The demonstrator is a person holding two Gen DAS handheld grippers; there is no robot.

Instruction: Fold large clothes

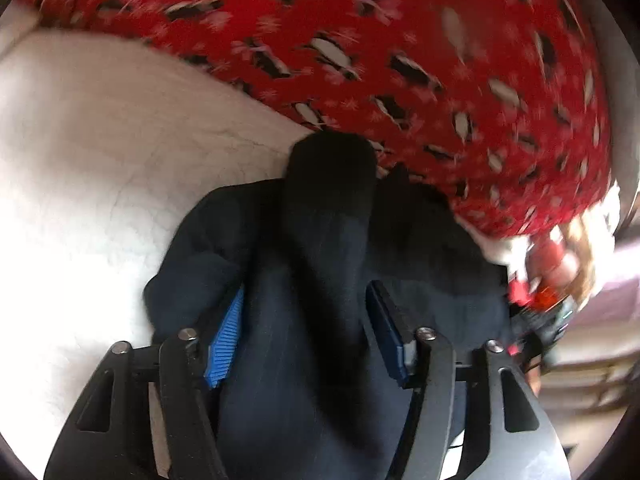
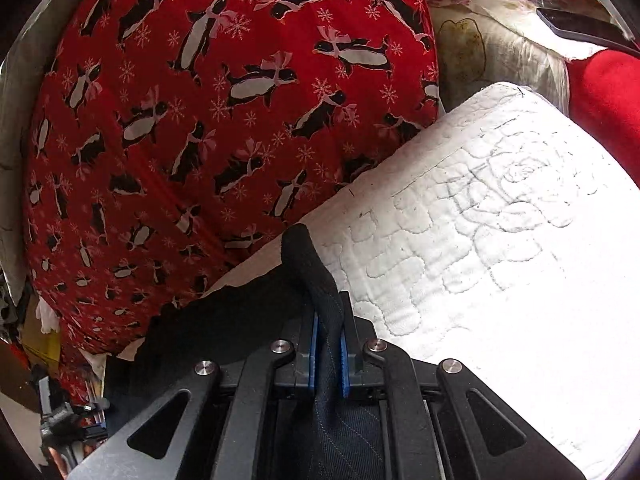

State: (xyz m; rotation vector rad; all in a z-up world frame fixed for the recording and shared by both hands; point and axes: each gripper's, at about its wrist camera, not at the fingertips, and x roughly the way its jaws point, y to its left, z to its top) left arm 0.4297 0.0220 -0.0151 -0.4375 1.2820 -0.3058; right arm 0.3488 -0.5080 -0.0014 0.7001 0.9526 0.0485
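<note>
A dark navy pinstriped garment (image 1: 320,264) lies bunched on a white quilted bedspread (image 1: 100,184). My left gripper (image 1: 306,320) is open, its blue pads (image 1: 226,340) wide apart with a thick fold of the garment lying between them. My right gripper (image 2: 329,340) is shut on a thin fold of the same dark garment (image 2: 308,264), which sticks out past its fingertips over the white quilt (image 2: 500,260). The right gripper also shows blurred at the right edge of the left wrist view (image 1: 544,312).
A large red cushion or cover with a penguin print (image 2: 208,120) (image 1: 420,60) borders the quilt at the back. A cream pillow (image 2: 480,44) and a red item (image 2: 604,100) lie at the back right. Clutter shows at the lower left (image 2: 60,412).
</note>
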